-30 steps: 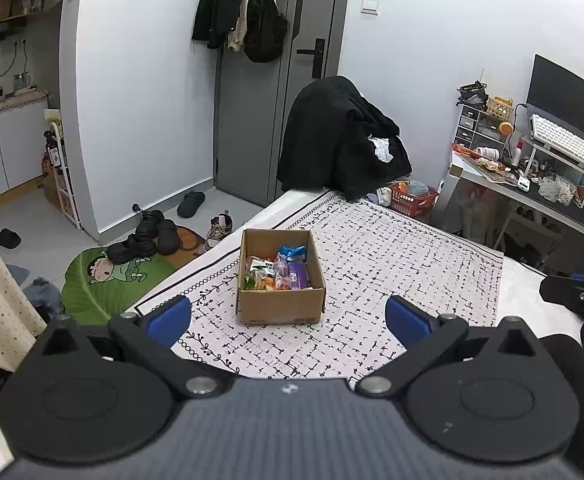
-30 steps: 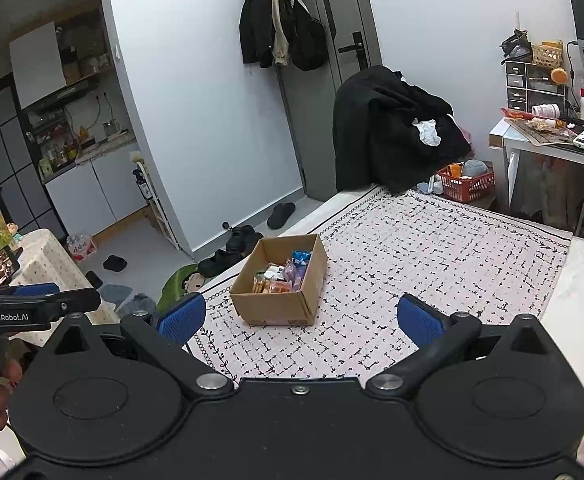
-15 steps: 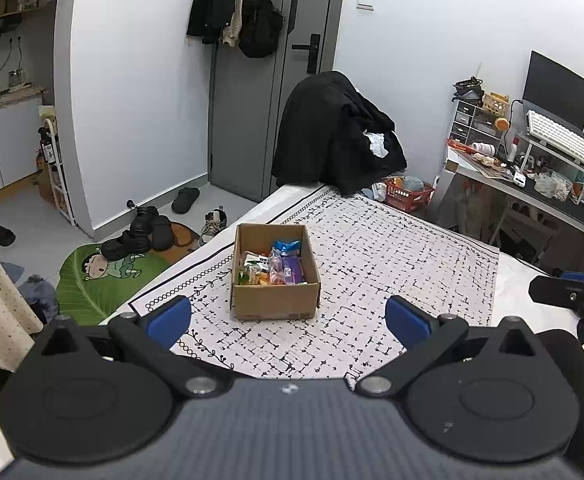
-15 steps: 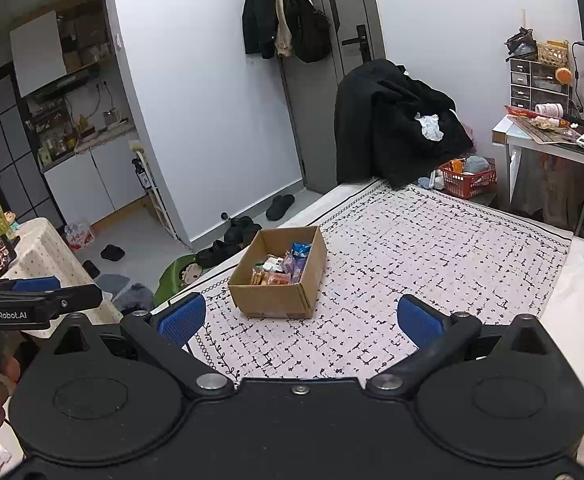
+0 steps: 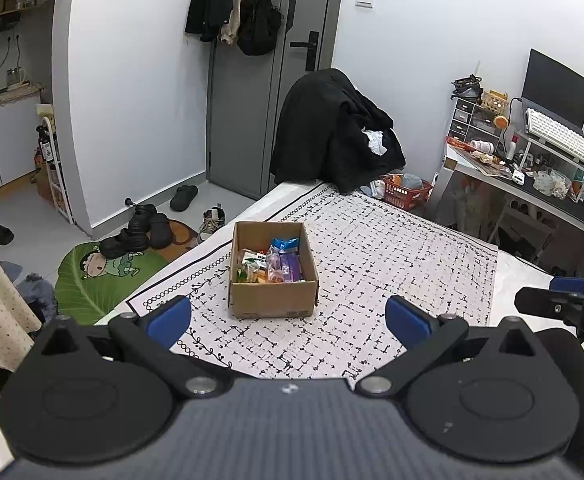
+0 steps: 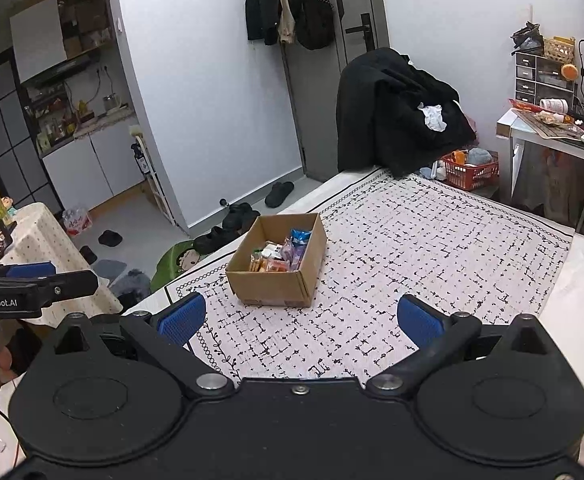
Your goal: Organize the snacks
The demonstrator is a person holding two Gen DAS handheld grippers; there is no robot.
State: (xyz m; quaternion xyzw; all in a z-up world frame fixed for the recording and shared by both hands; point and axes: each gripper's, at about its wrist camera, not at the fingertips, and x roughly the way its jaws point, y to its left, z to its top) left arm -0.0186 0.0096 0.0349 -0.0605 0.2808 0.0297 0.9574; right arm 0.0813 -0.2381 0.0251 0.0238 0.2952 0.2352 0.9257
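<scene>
An open cardboard box sits on the patterned white cloth near its left border. Inside lie several snack packets, among them a blue one, a purple one and some orange ones. My left gripper hovers open, well short of the box, nothing between its blue pads. My right gripper also stands open and empty, back from the box and slightly to its right. Each gripper shows at the edge of the other's view.
A chair draped in black clothing stands at the far end of the cloth. A cluttered desk with keyboard and monitor is at right, a red basket below it. Shoes and a green mat lie on the floor left.
Both grippers have risen slightly and eased back, so the box sits a little lower and farther in each view. Their fingers stay spread as before.
</scene>
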